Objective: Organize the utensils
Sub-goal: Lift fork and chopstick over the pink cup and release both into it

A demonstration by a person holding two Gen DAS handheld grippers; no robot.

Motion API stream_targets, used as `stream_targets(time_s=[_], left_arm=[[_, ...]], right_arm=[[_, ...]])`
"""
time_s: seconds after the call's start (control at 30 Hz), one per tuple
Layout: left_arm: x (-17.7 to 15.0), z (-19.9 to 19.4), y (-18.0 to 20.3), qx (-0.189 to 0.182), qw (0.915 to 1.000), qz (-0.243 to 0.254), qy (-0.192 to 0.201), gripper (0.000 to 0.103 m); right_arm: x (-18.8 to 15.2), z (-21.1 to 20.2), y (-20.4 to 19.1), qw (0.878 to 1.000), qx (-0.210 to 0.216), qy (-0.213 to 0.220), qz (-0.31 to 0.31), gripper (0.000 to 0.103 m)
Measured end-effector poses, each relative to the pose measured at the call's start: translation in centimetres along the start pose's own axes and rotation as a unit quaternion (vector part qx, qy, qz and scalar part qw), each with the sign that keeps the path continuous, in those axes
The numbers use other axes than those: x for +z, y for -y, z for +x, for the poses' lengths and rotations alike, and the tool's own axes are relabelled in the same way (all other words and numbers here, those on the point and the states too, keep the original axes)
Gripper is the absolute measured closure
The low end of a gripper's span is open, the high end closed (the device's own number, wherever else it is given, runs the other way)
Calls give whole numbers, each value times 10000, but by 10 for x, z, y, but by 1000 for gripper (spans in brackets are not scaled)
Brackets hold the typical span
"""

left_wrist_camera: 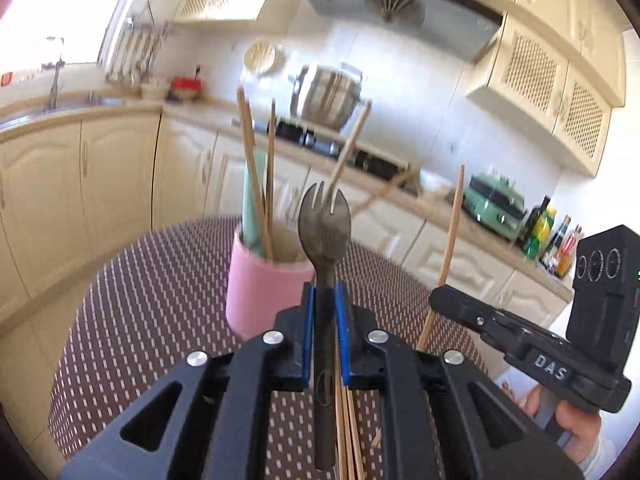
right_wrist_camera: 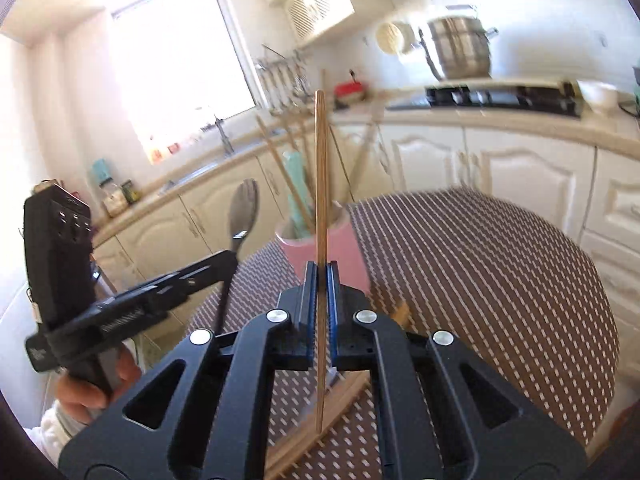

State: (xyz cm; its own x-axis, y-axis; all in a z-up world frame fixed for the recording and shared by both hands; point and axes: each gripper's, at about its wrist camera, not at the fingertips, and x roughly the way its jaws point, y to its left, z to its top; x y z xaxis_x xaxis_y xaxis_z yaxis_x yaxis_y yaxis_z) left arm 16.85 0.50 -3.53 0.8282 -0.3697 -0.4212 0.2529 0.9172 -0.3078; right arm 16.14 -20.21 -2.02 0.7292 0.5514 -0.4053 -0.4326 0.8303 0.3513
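Note:
My left gripper (left_wrist_camera: 325, 292) is shut on a dark metal spork (left_wrist_camera: 323, 220), which stands upright with its tines up. My right gripper (right_wrist_camera: 320, 276) is shut on a single wooden chopstick (right_wrist_camera: 320, 184), also upright. A pink cup (left_wrist_camera: 264, 292) stands on the round table just beyond both grippers and holds several chopsticks (left_wrist_camera: 250, 164) and a mint-green utensil (left_wrist_camera: 252, 208). The right gripper (left_wrist_camera: 440, 300) with its chopstick (left_wrist_camera: 452, 232) shows at the right of the left wrist view. The left gripper (right_wrist_camera: 228, 264) with the spork (right_wrist_camera: 242, 212) shows at the left of the right wrist view. More chopsticks (right_wrist_camera: 340, 400) lie on the table under my grippers.
The round table has a brown patterned cloth (left_wrist_camera: 152, 300). Kitchen counters and cream cabinets (left_wrist_camera: 120, 184) run behind it, with a steel pot (left_wrist_camera: 328, 96) on the stove, a green appliance (left_wrist_camera: 496, 208) and bottles (left_wrist_camera: 548, 236) on the right. A hand (left_wrist_camera: 576, 428) grips the right tool.

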Motion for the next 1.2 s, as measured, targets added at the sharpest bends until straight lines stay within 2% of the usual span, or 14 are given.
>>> stream_targets(time_s=[0.3, 0.57, 0.77, 1.0, 1.2], left_arm=[[41, 9, -11, 117, 9961, -4, 877, 93], [72, 26, -18, 63, 9842, -133, 1762, 93], [75, 55, -21, 78, 9834, -160, 1804, 93], [61, 80, -28, 52, 9886, -208, 1491, 93], [50, 78, -30, 59, 9902, -178, 1381, 92]], right_arm=[[54, 33, -33, 9981, 224, 525, -237, 98], [85, 54, -41, 9914, -23, 1235, -434, 98], [91, 67, -41, 9853, -210, 1568, -647, 98], [78, 89, -33, 9884, -292, 1311, -711, 98], [70, 90, -26, 9896, -340, 1237, -651, 98]])
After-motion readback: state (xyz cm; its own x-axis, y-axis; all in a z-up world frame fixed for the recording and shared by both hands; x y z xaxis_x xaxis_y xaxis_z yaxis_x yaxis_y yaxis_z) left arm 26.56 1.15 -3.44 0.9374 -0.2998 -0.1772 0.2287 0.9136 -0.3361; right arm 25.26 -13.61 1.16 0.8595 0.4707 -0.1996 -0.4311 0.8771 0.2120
